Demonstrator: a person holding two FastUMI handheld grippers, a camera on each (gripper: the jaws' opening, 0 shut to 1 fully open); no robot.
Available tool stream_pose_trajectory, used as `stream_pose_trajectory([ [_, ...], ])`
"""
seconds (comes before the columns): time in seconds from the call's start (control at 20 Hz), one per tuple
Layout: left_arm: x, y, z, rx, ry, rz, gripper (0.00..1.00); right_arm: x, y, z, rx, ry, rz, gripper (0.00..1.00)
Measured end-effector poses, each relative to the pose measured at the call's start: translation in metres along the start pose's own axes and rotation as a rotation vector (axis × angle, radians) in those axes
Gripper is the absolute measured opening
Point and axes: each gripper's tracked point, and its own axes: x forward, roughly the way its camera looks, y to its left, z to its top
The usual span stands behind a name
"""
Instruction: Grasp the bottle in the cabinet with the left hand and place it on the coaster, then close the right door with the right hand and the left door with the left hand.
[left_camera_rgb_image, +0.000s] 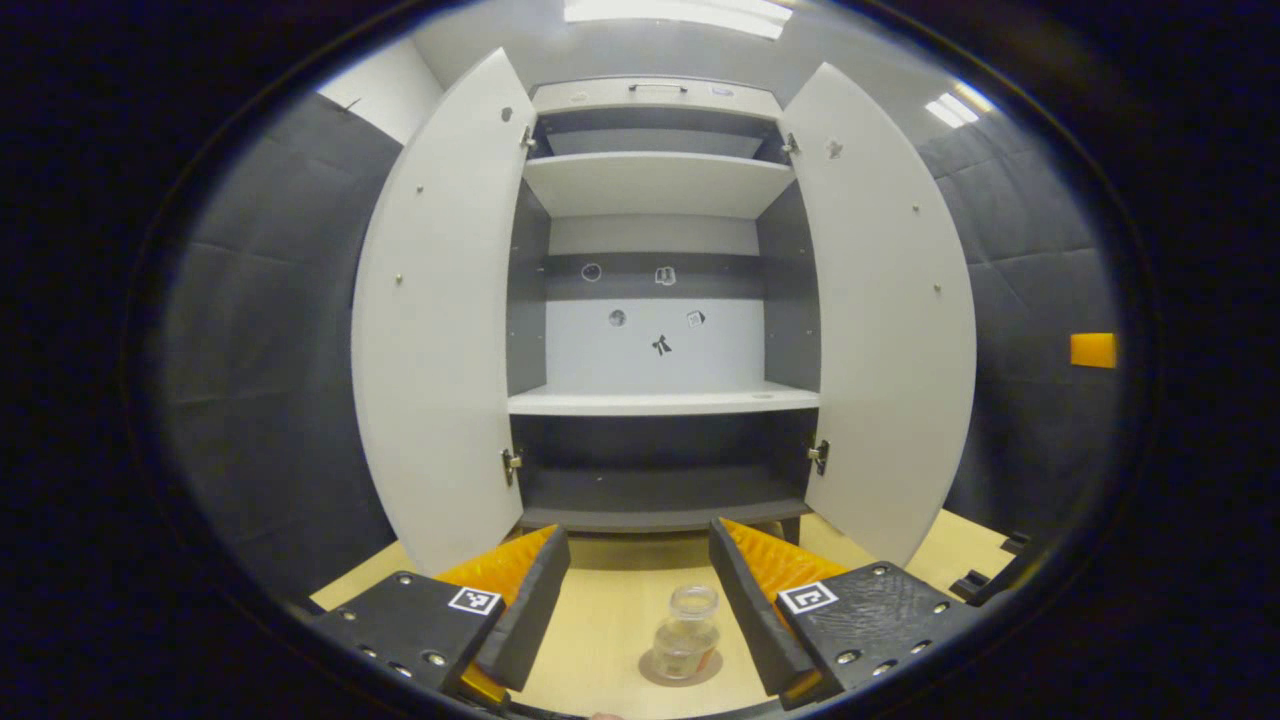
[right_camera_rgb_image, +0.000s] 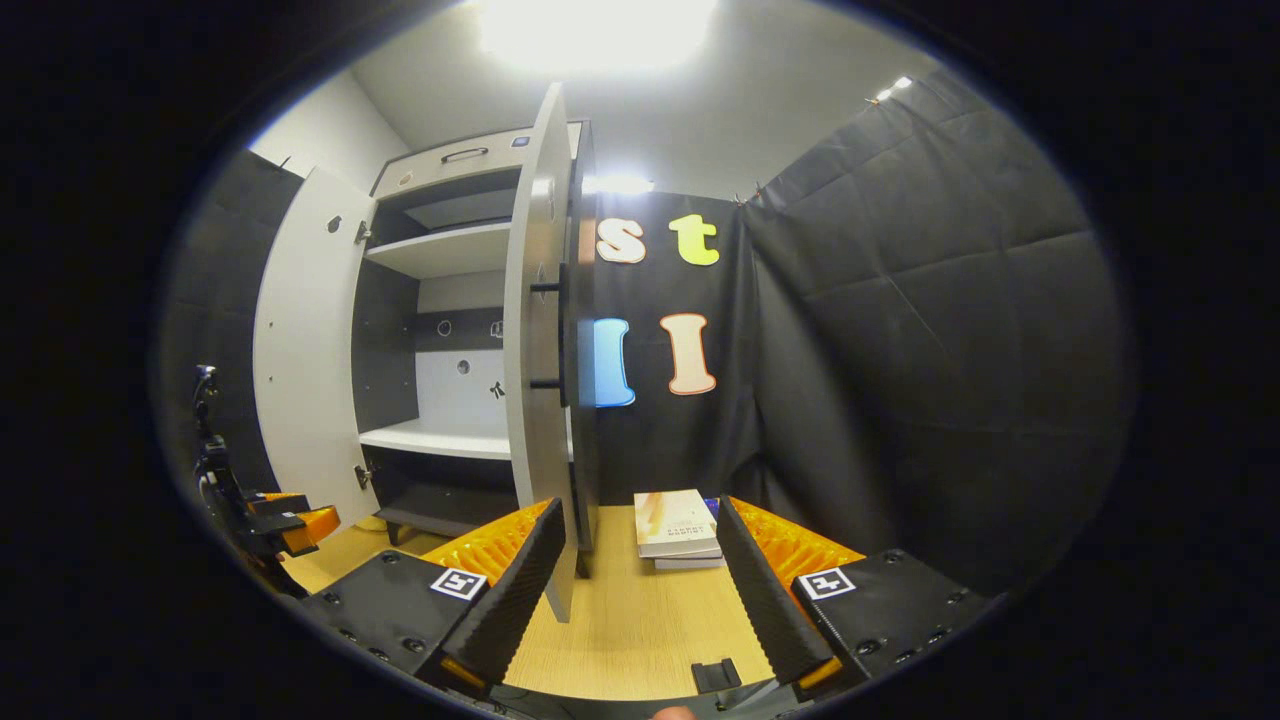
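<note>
White board makes the cabinet (left_camera_rgb_image: 655, 300), which is standing with both doors wide open and its shelves bare. The right door (right_camera_rgb_image: 540, 370) is showing its edge to the right gripper view, with a dark handle on its outer face. The left door (left_camera_rgb_image: 435, 310) is standing open on the other side.

On the wooden table (left_camera_rgb_image: 600, 620), the bottle (left_camera_rgb_image: 688, 632) is sitting upright on the round coaster (left_camera_rgb_image: 655, 672), in front of the cabinet. The left gripper (left_camera_rgb_image: 640, 600) is hanging over it with its jaws released and empty, the bottle standing free between the fingers. So the placing seems finished, and closing the right door is probably the step in hand.

The right gripper (right_camera_rgb_image: 640, 580) is also released and is holding nothing; the door edge is just beside its left finger. A good way is pushing flat on the outer face, near the handle, slowly, so the door is swinging without slamming. The left gripper should be keeping clear of the bottle.
</note>
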Motion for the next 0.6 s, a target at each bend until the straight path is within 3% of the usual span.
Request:
stream_pose_trajectory([
  [0.25, -0.037, 0.033, 0.021, -0.005, -0.036, 0.066, 0.85, 0.024, 0.003, 0.026, -0.011, -0.007, 0.027, 0.97],
  [0.6, -0.048, 0.105, 0.048, 0.002, -0.059, 0.187, 0.85, 0.065, -0.004, 0.054, -0.018, -0.009, -0.019, 0.97],
])
